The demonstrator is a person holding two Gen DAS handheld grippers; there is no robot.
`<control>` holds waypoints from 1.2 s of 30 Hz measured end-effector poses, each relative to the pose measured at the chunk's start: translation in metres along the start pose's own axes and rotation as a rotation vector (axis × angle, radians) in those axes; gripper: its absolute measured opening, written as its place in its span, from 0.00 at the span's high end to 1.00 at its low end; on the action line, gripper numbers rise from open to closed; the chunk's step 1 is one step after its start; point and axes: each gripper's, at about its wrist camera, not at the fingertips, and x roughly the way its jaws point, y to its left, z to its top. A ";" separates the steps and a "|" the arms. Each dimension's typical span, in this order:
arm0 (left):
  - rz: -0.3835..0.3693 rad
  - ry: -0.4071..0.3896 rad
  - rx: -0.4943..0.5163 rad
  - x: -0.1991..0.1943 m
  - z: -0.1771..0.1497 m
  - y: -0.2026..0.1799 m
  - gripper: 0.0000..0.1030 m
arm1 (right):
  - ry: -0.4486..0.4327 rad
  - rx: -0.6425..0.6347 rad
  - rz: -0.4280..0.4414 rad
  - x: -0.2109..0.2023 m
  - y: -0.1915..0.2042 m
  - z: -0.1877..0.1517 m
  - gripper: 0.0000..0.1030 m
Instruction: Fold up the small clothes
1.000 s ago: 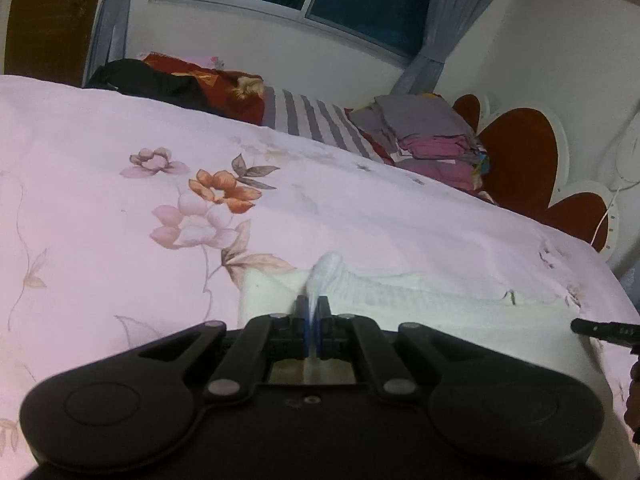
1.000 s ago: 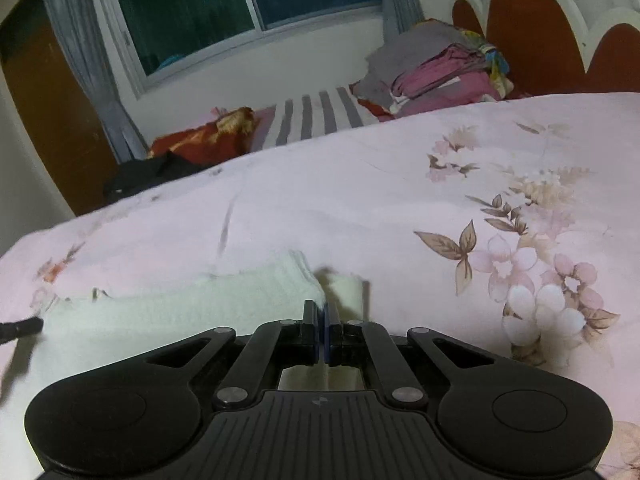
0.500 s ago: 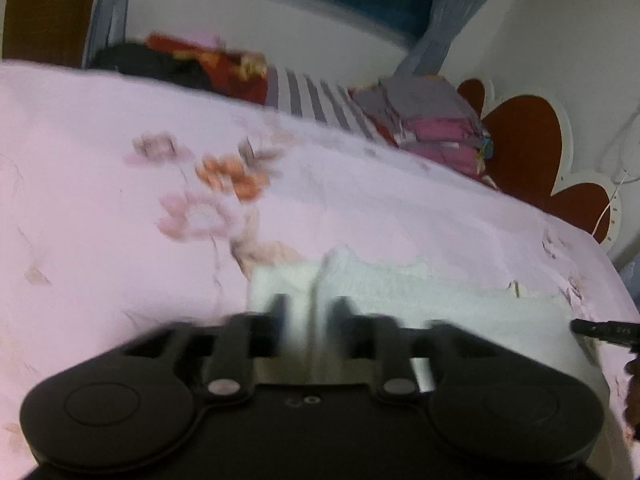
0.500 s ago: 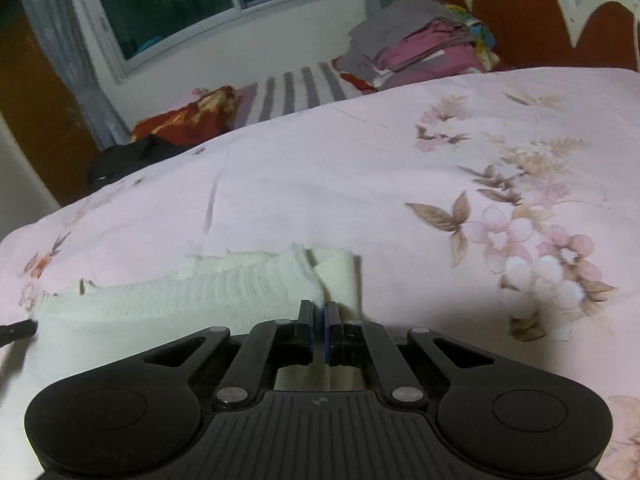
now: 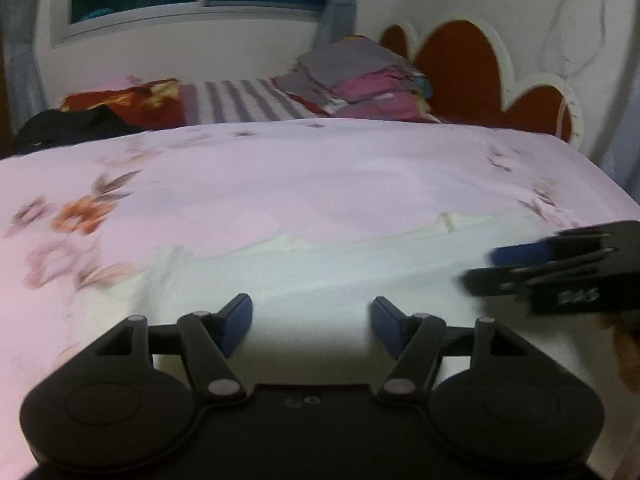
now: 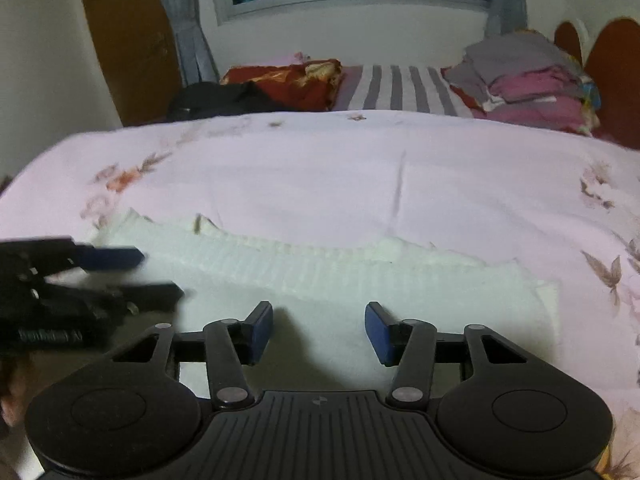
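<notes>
**White garment lies released on the bed**

The white knitted garment [image 6: 340, 276] lies spread flat along the near edge of the bed [image 6: 360, 176], on the pink flowered sheet. Its far border is ribbed and a little wavy. The left gripper [image 5: 312, 318] hangs over the garment's left part, its jaws just opened and standing apart, with nothing pinched between the blue pads. The right gripper [image 6: 319, 330] is over the right part, also just opened and holding nothing. At the far edge of the bed a stack of folded clothes [image 6: 532, 84] rests near the headboard [image 5: 472, 64].
</notes>
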 end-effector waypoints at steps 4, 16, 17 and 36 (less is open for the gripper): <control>0.064 -0.025 -0.032 -0.022 -0.024 0.034 0.38 | -0.007 0.115 -0.152 -0.018 -0.056 -0.015 0.51; 0.002 -0.066 0.029 -0.054 -0.018 -0.041 0.34 | -0.056 0.052 0.015 -0.066 -0.005 -0.025 0.51; -0.004 -0.042 0.031 -0.050 -0.022 -0.049 0.34 | -0.036 0.011 0.031 -0.062 0.010 -0.029 0.51; 0.055 -0.064 0.014 -0.113 -0.077 -0.044 0.36 | -0.042 0.108 -0.045 -0.114 0.006 -0.069 0.53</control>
